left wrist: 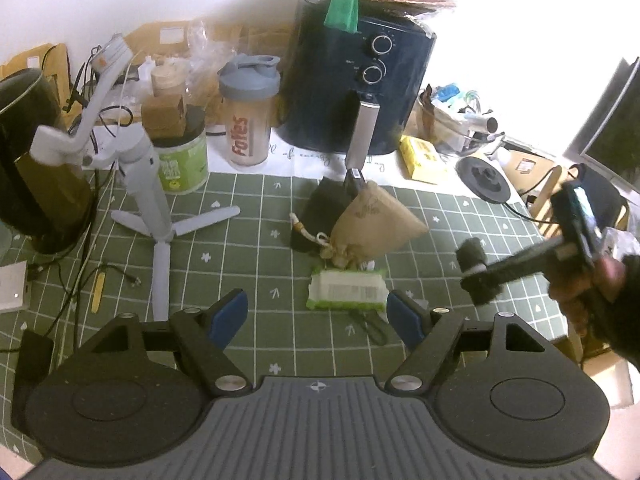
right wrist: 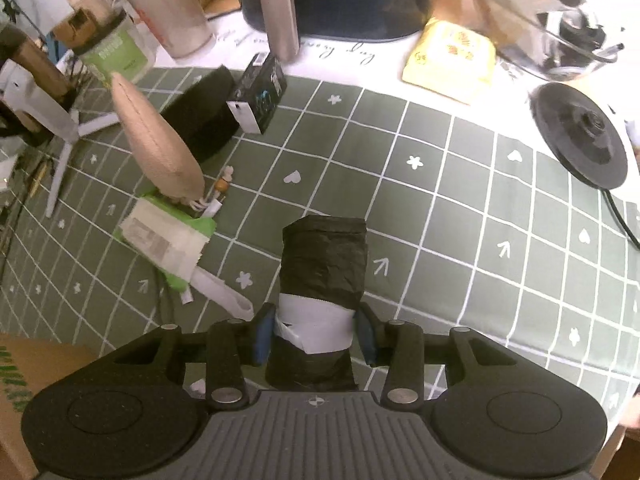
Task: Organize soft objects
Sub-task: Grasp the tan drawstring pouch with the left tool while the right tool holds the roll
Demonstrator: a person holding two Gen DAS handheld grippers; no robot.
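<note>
Holding my left gripper (left wrist: 316,316) spread wide and empty above the near edge of the green checked tablecloth (left wrist: 248,248), I keep it free for the next pick. Ahead of it, mid-cloth, lie the green-and-white packet (left wrist: 347,290), barcode up, and the tan drawstring pouch (left wrist: 374,226), which leans on a black block (left wrist: 320,208). Behind, the shaker bottle (left wrist: 249,114) reads "Foles", I think. My right gripper (right wrist: 316,330) clamps the black roll (right wrist: 324,260) at its white band, lifted clear for carrying.
</note>
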